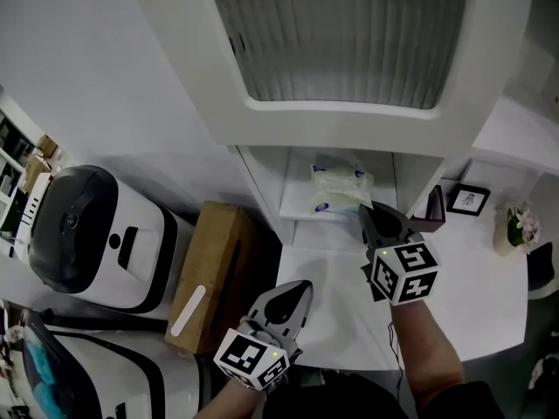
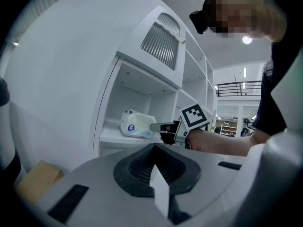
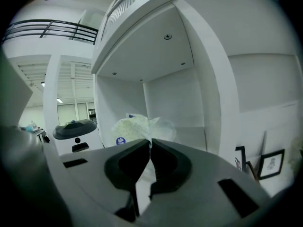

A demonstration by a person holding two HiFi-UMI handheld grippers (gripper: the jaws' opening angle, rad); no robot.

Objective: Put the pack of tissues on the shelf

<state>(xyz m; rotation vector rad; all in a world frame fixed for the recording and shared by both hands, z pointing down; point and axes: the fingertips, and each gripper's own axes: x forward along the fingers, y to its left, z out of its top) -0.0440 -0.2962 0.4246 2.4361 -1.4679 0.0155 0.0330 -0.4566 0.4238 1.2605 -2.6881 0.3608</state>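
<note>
White shelf, pale pack: the pack lies on the lower board of the open bay, towards the back, with its blue round label facing the front. The left gripper view shows the pack resting on that board rather than hanging above it, so I judge the placing itself to be as good as done.

The right gripper reaches into the bay, its tip right at the near end of the pack. Its own view shows the jaws drawn together with a fold of the pack's wrapper pinched between their tips. From the side, the left gripper view shows the same thing: the right gripper is closed thin and touches the pack's end. So the pack has not been let go.

The left gripper hangs low over the white surface, well apart from the shelf. Its jaws are closed on each other and hold nothing; it takes no part in the job.

What is left, as I read it, is small: open the right jaws so that the wrapper slips free, then draw the gripper straight back out of the bay without dragging the pack with it. The wrapper is soft film, so it may cling to the tips.
</note>
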